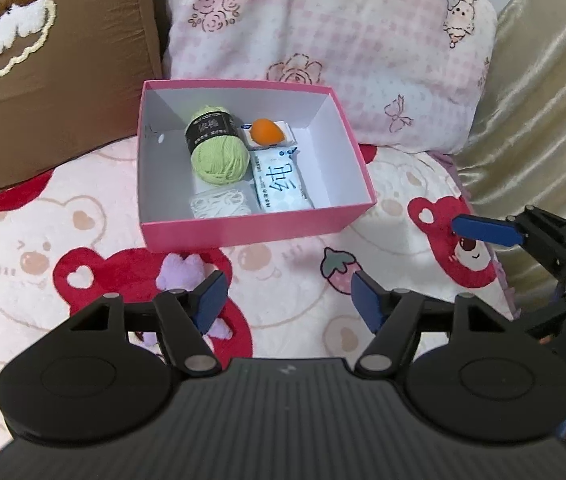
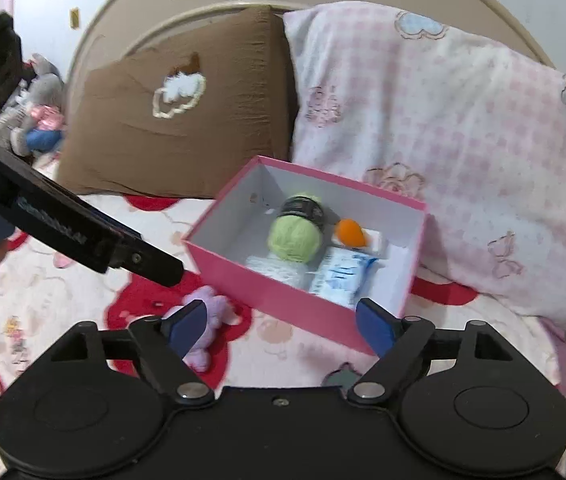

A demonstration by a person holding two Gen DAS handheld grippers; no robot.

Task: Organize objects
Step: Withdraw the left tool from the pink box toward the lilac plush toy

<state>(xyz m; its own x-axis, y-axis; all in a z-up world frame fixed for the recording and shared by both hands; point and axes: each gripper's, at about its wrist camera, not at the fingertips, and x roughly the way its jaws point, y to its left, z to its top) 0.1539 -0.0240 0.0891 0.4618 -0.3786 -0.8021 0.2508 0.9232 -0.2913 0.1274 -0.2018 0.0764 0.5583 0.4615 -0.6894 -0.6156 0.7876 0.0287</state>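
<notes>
1. at the far left we see a brown pillow with a stitched cloud outline, leaning at the head of the bed.
2. below it spreads the bear-print blanket, red and cream, with strawberries.
3. on that blanket, just in front of the box, lies a small purple plush toy; the left finger of our left gripper partly covers it.
4. our left gripper's jaws stand apart with nothing between them, only blanket showing.
5. in the middle sits the pink box, lidless, white inside, resting on the blanket against the pillows.
6. inside it, from left: a green yarn ball with a black band, a bundle of white yarn in front of it, then an orange egg-shaped sponge on a white case, and a blue-and-white tissue pack.
7. behind the box leans a pink checked pillow.
8. at the right our right gripper is spread wide and holds nothing.
</notes>
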